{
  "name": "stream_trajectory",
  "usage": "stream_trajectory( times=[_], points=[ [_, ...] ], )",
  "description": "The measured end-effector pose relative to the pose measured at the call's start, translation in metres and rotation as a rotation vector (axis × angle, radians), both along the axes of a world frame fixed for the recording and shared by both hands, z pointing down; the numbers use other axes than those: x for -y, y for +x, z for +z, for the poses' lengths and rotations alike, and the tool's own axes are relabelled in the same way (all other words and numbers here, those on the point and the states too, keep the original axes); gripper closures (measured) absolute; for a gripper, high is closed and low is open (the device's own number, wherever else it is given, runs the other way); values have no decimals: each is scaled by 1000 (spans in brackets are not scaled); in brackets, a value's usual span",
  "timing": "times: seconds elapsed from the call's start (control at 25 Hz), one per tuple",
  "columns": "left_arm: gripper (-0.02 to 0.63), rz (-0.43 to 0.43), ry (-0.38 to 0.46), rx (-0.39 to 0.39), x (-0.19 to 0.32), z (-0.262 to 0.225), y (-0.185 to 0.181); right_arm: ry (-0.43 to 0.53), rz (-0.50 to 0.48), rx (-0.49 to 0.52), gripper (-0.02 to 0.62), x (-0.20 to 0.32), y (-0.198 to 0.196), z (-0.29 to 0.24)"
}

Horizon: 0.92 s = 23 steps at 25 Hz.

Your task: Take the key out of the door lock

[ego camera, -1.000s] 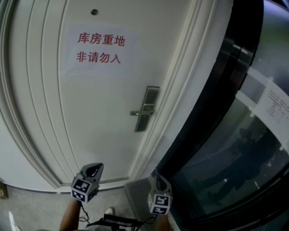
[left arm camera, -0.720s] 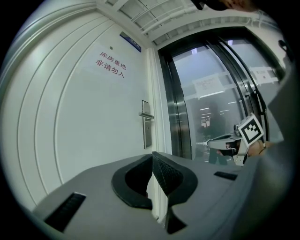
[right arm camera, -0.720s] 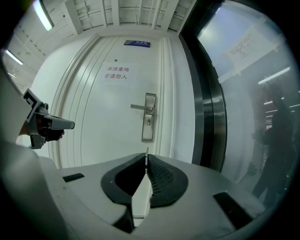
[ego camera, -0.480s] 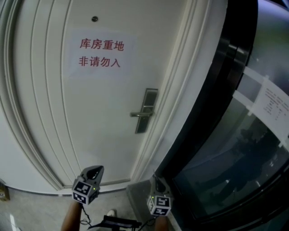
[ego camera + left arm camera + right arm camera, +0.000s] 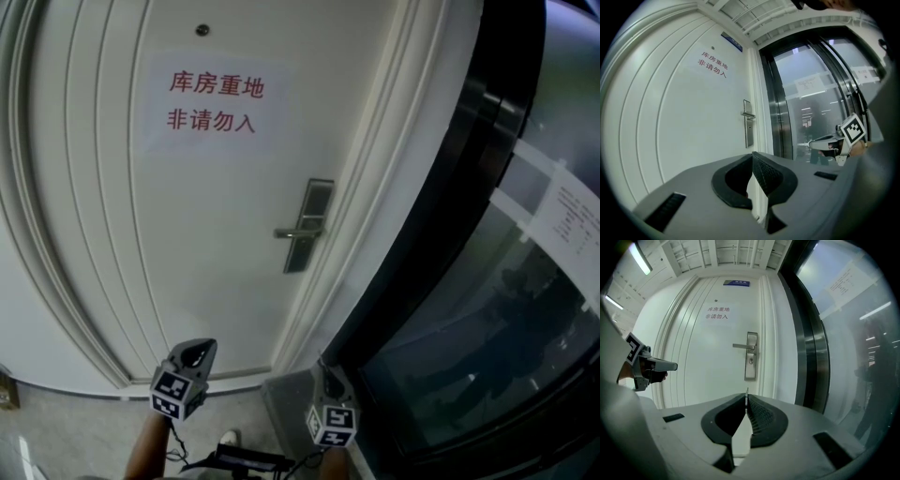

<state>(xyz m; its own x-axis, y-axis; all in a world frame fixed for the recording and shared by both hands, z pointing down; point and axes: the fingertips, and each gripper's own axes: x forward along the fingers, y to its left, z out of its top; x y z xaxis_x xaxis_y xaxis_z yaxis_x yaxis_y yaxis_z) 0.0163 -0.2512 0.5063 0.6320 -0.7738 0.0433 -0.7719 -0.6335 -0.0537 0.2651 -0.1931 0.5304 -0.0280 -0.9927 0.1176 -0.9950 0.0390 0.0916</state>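
Observation:
The white door [image 5: 216,216] has a silver lock plate [image 5: 309,225] with a lever handle [image 5: 292,232]. In the right gripper view a small dark keyhole spot [image 5: 750,361] sits below the handle on the lock plate [image 5: 750,357]; a key is too small to make out. Both grippers hang low, well short of the door. My left gripper [image 5: 195,347] is shut with nothing in it, its pads meeting at the tip [image 5: 752,154]. My right gripper [image 5: 323,373] is also shut and empty [image 5: 746,394], pointing at the lock plate.
A paper sign with red characters [image 5: 211,103] hangs on the door above the lock. To the right stands a dark metal frame [image 5: 450,187] with glass panels [image 5: 487,356] carrying a taped notice [image 5: 562,220]. A shoe [image 5: 228,438] shows on the grey floor below.
Only the head view has shifted a little; both grippers stay shut and keep about the same place in front of the door.

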Motion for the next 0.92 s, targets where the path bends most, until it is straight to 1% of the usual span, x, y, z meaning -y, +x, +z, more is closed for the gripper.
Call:
stream_trajectory(
  times=[0.48, 0.92],
  points=[
    [597, -2, 14, 6, 1, -5, 6, 3, -14, 8, 575, 1, 0, 1],
    [597, 1, 7, 8, -1, -2, 11, -7, -23, 9, 575, 0, -1, 2]
  ],
)
